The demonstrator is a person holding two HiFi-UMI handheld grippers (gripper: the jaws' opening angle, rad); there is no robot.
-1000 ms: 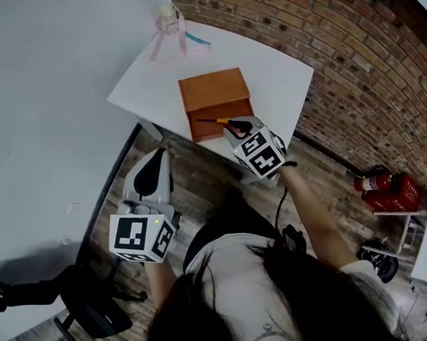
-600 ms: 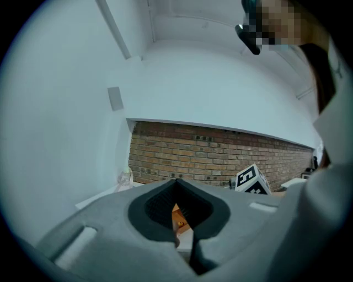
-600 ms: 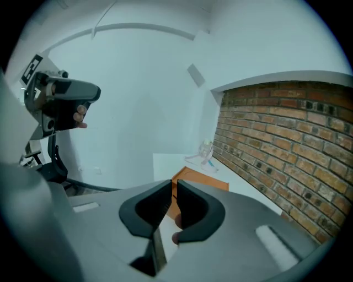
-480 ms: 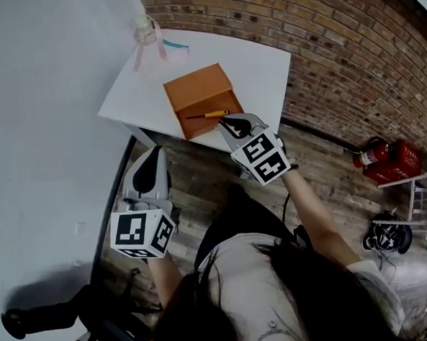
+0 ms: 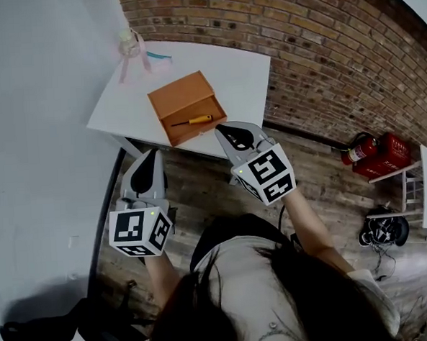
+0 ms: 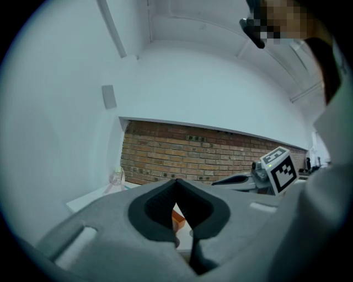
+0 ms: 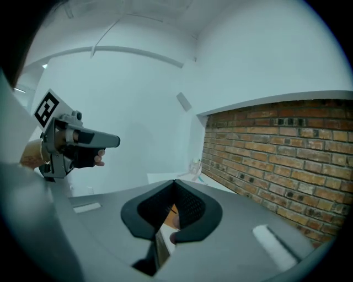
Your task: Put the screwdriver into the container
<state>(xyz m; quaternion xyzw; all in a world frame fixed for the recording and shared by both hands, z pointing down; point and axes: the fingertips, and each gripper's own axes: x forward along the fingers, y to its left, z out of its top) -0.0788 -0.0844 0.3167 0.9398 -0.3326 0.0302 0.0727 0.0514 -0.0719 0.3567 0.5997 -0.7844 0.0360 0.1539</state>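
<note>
The orange-handled screwdriver (image 5: 194, 120) lies in the open tray of the orange wooden container (image 5: 176, 96) on the white table (image 5: 240, 78). My right gripper (image 5: 229, 129) hangs off the table's near edge, short of the container. Its jaws have just been closing and now stand shut with nothing between them. My left gripper (image 5: 149, 154) is lower and to the left, over the wooden floor, also shut and empty. In the left gripper view the pads (image 6: 165, 206) meet and a sliver of the container (image 6: 177, 217) shows between them. The right gripper view shows its pads (image 7: 190, 206) together.
A small bottle with a pink ribbon (image 5: 127, 42) and a teal-edged item (image 5: 159, 55) stand at the table's far corner. A brick wall (image 5: 321, 44) runs behind. Red fire extinguishers (image 5: 360, 150) sit on the floor at right, a black chair base (image 5: 36, 332) at lower left.
My right gripper has drawn back from the container's tray and risen, its jaws closing, while the screwdriver stays in the tray. The left gripper has shifted only slightly.
</note>
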